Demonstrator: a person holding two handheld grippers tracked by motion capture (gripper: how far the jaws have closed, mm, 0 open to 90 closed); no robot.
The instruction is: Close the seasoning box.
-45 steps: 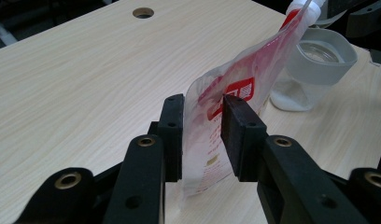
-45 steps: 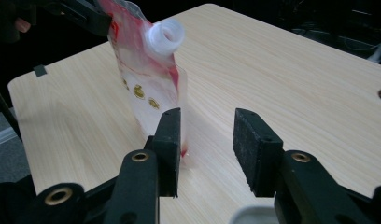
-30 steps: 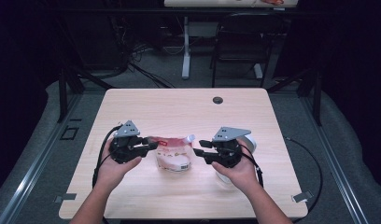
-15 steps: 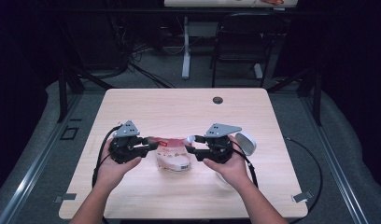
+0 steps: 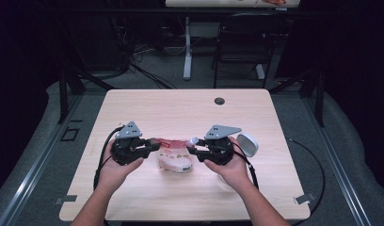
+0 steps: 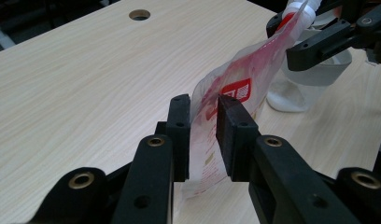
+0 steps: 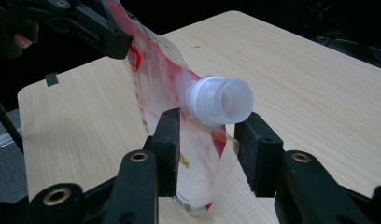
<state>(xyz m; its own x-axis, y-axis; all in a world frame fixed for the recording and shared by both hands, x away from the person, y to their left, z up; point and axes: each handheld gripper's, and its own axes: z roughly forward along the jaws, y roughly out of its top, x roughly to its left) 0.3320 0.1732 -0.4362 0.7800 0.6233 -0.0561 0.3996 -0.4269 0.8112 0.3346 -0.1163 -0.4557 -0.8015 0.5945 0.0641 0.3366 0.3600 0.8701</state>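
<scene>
Together, two grippers hold a pouch above the worktop.
Left gripper is clamped on one edge of the red-and-clear pouch; right gripper sits narrow around the pouch just below its white spout, which stands open. A white cap lies just beside the right gripper, on the worktop.

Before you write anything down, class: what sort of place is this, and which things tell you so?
Probably a lab or workshop set up for recording, not a home: a bare wooden table with a cable hole, loose cables on the grey floor, and dark curtains all round.
</scene>
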